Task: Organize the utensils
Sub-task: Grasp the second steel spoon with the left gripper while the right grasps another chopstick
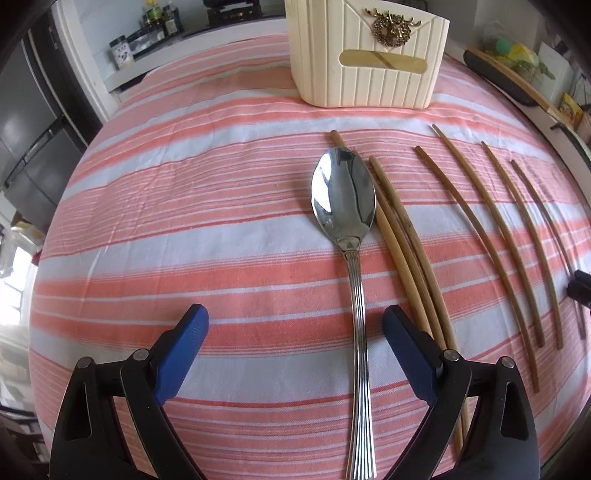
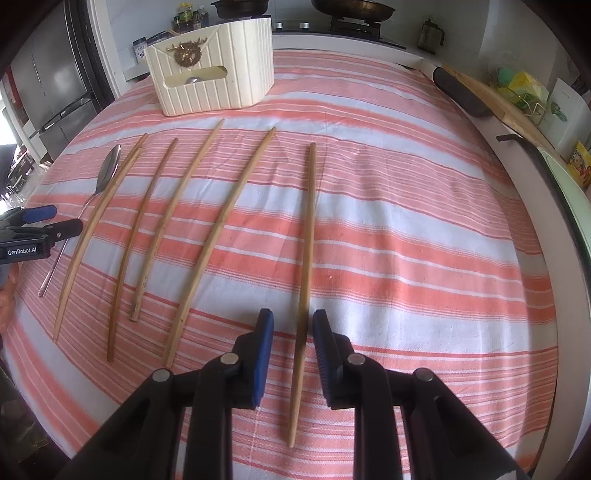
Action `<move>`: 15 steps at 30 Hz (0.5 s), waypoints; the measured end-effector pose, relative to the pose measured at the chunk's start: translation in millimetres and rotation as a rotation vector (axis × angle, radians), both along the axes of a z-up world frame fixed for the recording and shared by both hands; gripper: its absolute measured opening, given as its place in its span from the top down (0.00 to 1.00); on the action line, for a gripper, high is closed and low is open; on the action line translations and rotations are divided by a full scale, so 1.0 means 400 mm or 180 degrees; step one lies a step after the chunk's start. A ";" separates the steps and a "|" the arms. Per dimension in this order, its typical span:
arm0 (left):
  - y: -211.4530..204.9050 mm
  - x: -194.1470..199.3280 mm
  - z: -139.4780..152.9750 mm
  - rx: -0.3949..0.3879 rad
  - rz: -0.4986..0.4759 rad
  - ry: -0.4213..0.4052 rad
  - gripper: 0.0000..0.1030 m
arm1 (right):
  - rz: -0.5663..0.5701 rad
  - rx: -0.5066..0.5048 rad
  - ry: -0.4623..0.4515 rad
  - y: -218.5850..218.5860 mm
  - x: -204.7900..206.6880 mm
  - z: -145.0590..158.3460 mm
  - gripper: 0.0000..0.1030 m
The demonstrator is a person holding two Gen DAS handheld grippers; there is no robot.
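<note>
A steel spoon [image 1: 343, 199] lies on the striped cloth, its handle running between the fingers of my left gripper [image 1: 295, 321], which is wide open and not touching it. Several wooden chopsticks [image 1: 476, 229] lie to its right. In the right wrist view the rightmost chopstick [image 2: 306, 266] runs between the fingers of my right gripper [image 2: 293, 325], which is partly open around it without clamping. The spoon [image 2: 107, 166] and my left gripper [image 2: 48, 221] show at the left. A cream utensil holder [image 1: 369, 55] stands at the far side; it also shows in the right wrist view [image 2: 210, 66].
The table has a pink and white striped cloth [image 1: 184, 221]. A dark tray and wooden board [image 2: 476, 96] lie at the right edge. A fridge [image 1: 33, 147] stands left. Jars [image 1: 122, 51] and a stove with pans [image 2: 351, 11] are behind.
</note>
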State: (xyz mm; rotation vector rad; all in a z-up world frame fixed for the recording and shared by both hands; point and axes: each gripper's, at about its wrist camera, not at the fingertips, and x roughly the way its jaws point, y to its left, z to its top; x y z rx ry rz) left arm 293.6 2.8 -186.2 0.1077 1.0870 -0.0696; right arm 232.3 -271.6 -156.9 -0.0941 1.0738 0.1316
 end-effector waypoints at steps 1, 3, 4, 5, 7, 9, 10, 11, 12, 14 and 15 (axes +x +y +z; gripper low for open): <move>-0.001 0.006 -0.001 -0.0007 0.0012 0.0002 0.07 | 0.0009 -0.0004 0.0013 0.001 0.006 0.001 0.78; -0.005 0.018 -0.002 -0.0021 0.0025 0.0004 0.07 | 0.0019 0.0017 0.0055 -0.001 0.018 0.001 0.78; -0.006 0.025 -0.003 -0.0029 0.0030 0.0006 0.07 | 0.0023 0.0037 0.0086 -0.002 0.026 0.001 0.78; -0.008 0.033 -0.004 -0.0040 0.0032 0.0011 0.07 | 0.0029 0.0059 0.0121 -0.004 0.034 0.001 0.78; -0.009 0.045 -0.005 -0.0059 0.0022 0.0015 0.07 | 0.0048 0.0103 0.0198 -0.009 0.054 0.002 0.78; -0.010 0.057 -0.005 -0.0066 0.0005 0.0009 0.07 | 0.0076 0.0124 0.0278 -0.014 0.077 0.003 0.78; -0.009 0.066 -0.005 -0.0065 -0.0002 0.0004 0.07 | 0.0094 0.0121 0.0313 -0.015 0.090 0.002 0.78; -0.006 0.073 -0.005 -0.0065 -0.0008 0.0001 0.07 | 0.0109 0.0111 0.0340 -0.016 0.103 0.002 0.78; -0.005 0.079 -0.005 -0.0074 -0.0012 0.0005 0.07 | 0.0118 0.0096 0.0365 -0.015 0.117 0.002 0.78; 0.001 0.089 -0.006 -0.0101 -0.0011 0.0009 0.07 | 0.0123 0.0066 0.0400 -0.014 0.144 0.002 0.78; 0.003 0.092 -0.007 -0.0108 -0.0010 0.0006 0.07 | 0.0128 0.0051 0.0409 -0.012 0.157 0.002 0.78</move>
